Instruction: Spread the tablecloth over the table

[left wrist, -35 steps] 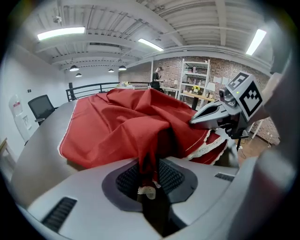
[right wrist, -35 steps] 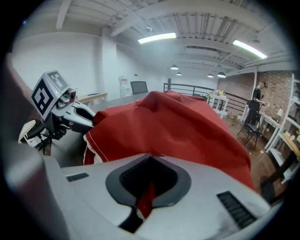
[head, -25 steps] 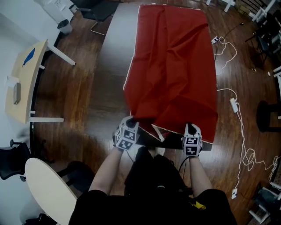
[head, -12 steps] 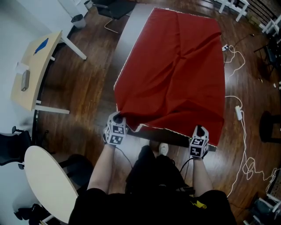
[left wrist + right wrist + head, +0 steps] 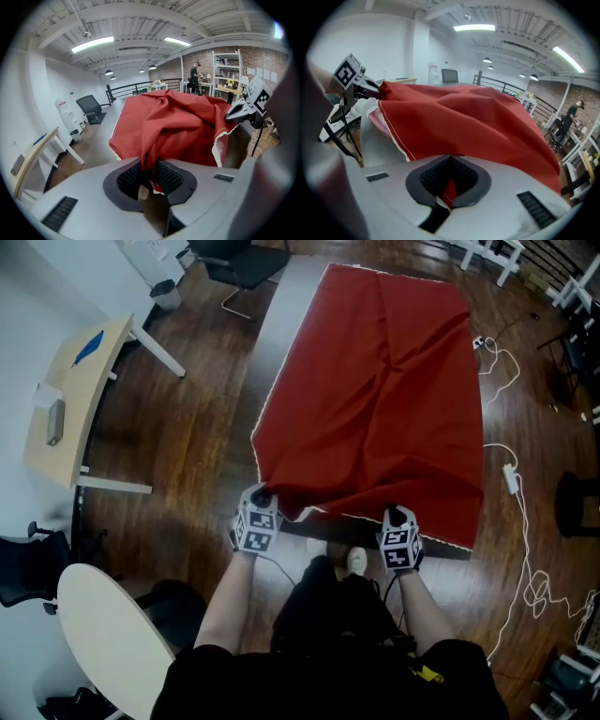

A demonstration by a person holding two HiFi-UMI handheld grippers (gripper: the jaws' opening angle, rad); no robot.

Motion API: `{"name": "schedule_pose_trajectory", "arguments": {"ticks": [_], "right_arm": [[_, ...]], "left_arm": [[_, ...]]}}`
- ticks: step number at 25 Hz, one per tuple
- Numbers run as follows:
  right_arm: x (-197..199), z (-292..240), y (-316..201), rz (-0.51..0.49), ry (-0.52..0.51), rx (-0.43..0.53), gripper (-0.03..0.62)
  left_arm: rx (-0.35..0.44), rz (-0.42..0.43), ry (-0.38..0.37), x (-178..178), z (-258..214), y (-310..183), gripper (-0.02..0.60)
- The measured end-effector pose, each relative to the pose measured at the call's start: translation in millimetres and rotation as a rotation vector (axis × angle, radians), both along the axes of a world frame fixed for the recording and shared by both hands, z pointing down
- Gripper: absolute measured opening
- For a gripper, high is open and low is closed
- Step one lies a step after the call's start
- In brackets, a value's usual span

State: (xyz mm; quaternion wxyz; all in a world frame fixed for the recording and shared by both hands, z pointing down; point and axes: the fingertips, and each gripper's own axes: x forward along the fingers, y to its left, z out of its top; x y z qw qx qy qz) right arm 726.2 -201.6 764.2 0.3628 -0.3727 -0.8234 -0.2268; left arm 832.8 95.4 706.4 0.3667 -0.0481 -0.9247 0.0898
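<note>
Left claw, right claw pinching tablecloth, grey table, wood floor

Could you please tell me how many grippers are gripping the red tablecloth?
2. The left gripper pinches the tablecloth at its near-left corner; the right gripper pinches the near hem further right.

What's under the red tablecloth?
A grey table: only a bare strip along its left side shows past the tablecloth. The rest of its top is covered.
</note>
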Motion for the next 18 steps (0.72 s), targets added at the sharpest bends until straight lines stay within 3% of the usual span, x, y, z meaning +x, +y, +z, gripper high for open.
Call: {"name": "schedule_pose_trajectory", "arguments": {"ticks": [4,8,15,18], "right_arm": [[-5.6,-4.0,-16.1,0.028,-0.033,0.027,0.006],[-0.4,5.3,-35.6,0.106,0.008,0.045,0.006],[10.6,6.4,-43.4,0.172,0.021,0.09,0.006],[15.8,8.4,-50.9,0.229,0.089,0.087,0.006]], "left_arm": [[0.067,-0.08,-0.002,5.3,2.5,29.5,0.057],[0.113,-0.157,-0.013,19.4,1.5,61.3,0.057],[0.129,-0.124,0.03,51.7,13.2,61.0,0.063],[0.154,-0.131,0.053,62.9,18.4,47.4,0.034]]}}
